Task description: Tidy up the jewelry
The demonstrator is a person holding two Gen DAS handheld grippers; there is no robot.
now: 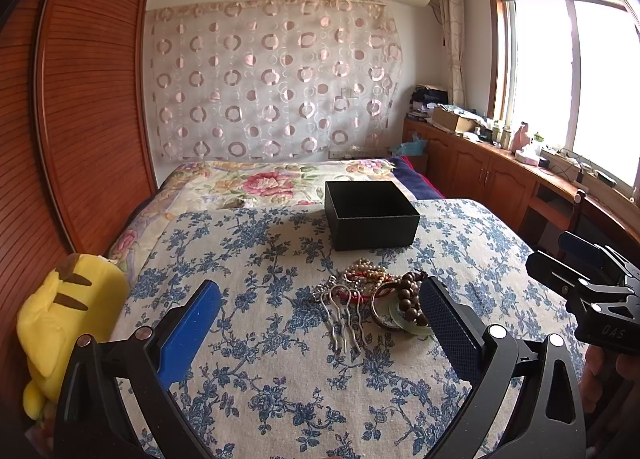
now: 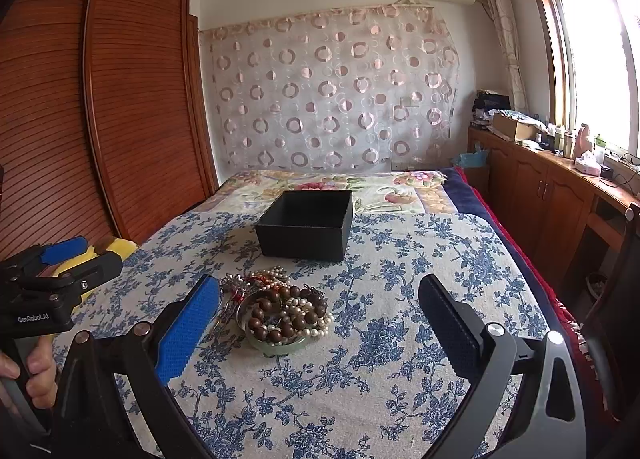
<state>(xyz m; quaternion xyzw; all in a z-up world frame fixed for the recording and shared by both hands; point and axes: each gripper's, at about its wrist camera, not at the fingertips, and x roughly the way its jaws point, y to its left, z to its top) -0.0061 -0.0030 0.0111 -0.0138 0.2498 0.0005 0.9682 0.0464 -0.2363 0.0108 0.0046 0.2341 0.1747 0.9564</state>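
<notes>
A pile of jewelry [image 1: 376, 299] lies on the blue-flowered cloth [image 1: 256, 339]: silver hair forks [image 1: 340, 315], brown wooden beads [image 1: 408, 295], a pearl strand, a pale green bangle [image 2: 276, 345]. An open black box [image 1: 370, 213] stands just behind the pile; it also shows in the right wrist view [image 2: 306, 225]. My left gripper [image 1: 320, 323] is open and empty, above the cloth just in front of the pile. My right gripper [image 2: 320, 319] is open and empty, with the pile [image 2: 280, 307] near its left finger.
A yellow plush toy [image 1: 68, 323] lies at the bed's left edge beside a wooden wardrobe [image 1: 80, 99]. A floral quilt [image 1: 248, 183] covers the bed behind the box. A cluttered wooden counter [image 1: 500, 163] runs under the window on the right.
</notes>
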